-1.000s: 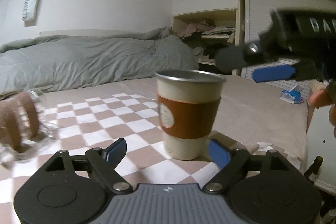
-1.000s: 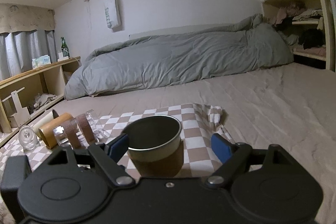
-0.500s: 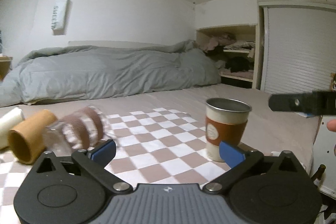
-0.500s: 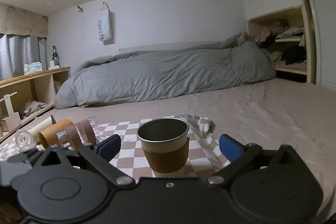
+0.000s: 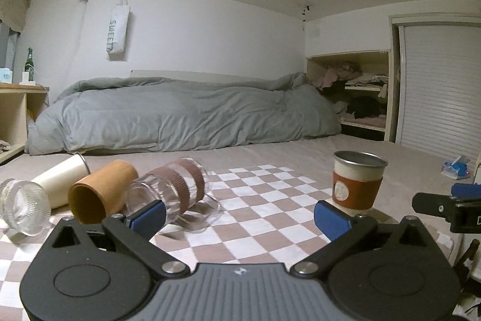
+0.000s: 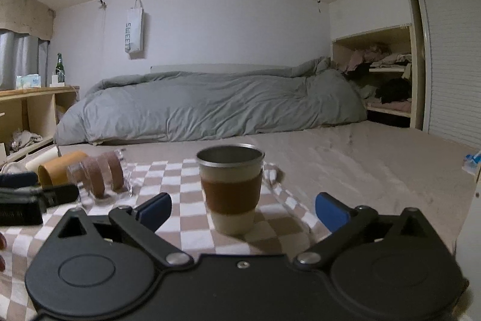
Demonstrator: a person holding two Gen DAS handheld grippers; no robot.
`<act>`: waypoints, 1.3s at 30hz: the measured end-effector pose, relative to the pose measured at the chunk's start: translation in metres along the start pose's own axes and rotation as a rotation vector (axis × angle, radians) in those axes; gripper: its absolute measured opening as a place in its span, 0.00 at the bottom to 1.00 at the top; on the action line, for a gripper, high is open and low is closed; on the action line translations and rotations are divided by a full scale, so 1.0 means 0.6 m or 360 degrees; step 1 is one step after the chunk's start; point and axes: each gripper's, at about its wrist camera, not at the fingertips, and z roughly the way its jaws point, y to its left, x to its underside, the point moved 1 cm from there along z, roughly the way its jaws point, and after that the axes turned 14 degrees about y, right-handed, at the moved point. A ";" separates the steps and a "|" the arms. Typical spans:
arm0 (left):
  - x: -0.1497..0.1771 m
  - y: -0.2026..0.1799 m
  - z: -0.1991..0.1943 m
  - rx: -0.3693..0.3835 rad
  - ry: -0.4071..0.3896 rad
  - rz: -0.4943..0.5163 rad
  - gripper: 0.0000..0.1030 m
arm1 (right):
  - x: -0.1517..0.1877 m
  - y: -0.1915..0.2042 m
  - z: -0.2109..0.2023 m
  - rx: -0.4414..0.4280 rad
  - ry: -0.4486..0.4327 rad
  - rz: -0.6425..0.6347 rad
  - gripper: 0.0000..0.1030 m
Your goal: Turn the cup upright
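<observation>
A metal cup with a brown sleeve point(image 5: 357, 182) stands upright on the checkered cloth point(image 5: 264, 194); it also shows in the right wrist view point(image 6: 231, 188). A clear glass with brown bands point(image 5: 173, 192) lies on its side, as do an orange cup point(image 5: 100, 191), a cream cup point(image 5: 61, 176) and a ribbed glass point(image 5: 22, 208). My left gripper point(image 5: 240, 217) is open and empty, in front of the lying glass. My right gripper point(image 6: 243, 208) is open and empty, a little short of the upright cup.
A grey duvet point(image 5: 180, 116) lies across the back of the bed. Wooden shelves point(image 6: 27, 116) stand at the left, a closet shelf with clothes point(image 5: 360, 92) at the right. A blue tissue pack point(image 5: 455, 169) lies on the sheet at the right.
Both grippers have drawn back from the upright cup. The left one has swung left, so the lying cups have come into view. The cup stays standing.
</observation>
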 end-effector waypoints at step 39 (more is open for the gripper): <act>0.047 0.019 -0.003 -0.0118 -0.0029 0.0055 1.00 | 0.081 0.024 0.005 0.0149 -0.0077 0.0053 1.00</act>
